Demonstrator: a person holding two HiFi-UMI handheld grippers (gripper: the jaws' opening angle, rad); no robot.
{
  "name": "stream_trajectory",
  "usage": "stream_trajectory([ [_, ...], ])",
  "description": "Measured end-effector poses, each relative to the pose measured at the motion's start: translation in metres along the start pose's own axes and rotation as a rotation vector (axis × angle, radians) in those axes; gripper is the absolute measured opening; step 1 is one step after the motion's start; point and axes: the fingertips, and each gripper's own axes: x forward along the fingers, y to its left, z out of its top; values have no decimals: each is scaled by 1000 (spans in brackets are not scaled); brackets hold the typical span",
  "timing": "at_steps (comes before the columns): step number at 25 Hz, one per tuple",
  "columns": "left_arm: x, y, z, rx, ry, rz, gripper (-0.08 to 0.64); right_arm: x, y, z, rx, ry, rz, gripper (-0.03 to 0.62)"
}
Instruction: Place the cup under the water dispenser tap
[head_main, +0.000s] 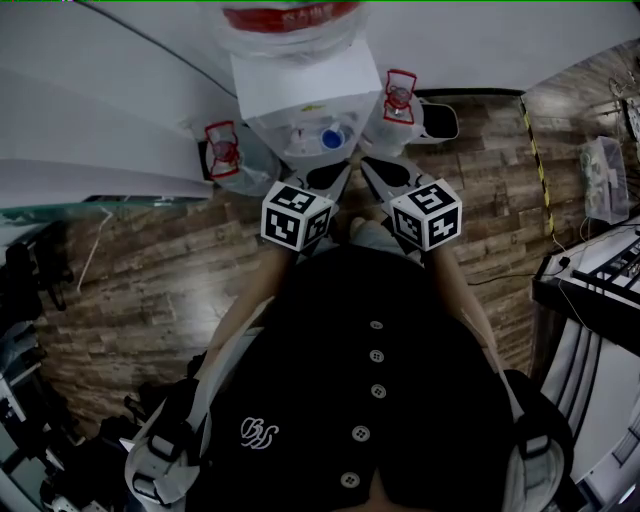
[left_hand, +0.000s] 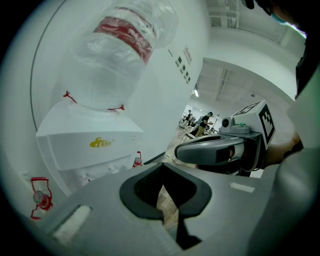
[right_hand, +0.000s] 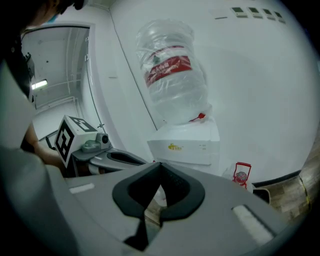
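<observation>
The white water dispenser (head_main: 305, 85) stands against the wall straight ahead, with a clear bottle (head_main: 285, 20) with a red label upside down on top. Its blue tap (head_main: 330, 138) shows on the front. No cup shows clearly in any view. My left gripper (head_main: 340, 178) and right gripper (head_main: 372, 172) hover side by side just in front of the dispenser, tips close together. In the left gripper view the left gripper (left_hand: 162, 167) is shut with nothing held, and the dispenser (left_hand: 90, 145) is at left. In the right gripper view the right gripper (right_hand: 160, 164) looks shut and holds nothing.
A red-framed stand (head_main: 222, 148) sits on the floor left of the dispenser and another (head_main: 399, 97) on its right. A dark-rimmed white tray (head_main: 438, 120) lies further right. Racks and equipment (head_main: 590, 270) line the right side, past a yellow-black floor tape (head_main: 540, 160).
</observation>
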Motion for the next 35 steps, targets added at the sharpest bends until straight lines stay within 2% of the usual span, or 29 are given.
stream_trajectory([
  [13, 0, 3, -4, -6, 7, 27, 5, -3, -1, -8, -23, 23, -10, 0],
  [28, -2, 6, -18, -21, 77, 55, 5, -6, -1, -10, -25, 11, -17, 0],
  [35, -3, 2, -22, -29, 79, 28, 5, -6, 2, -11, -9, 7, -4, 0],
])
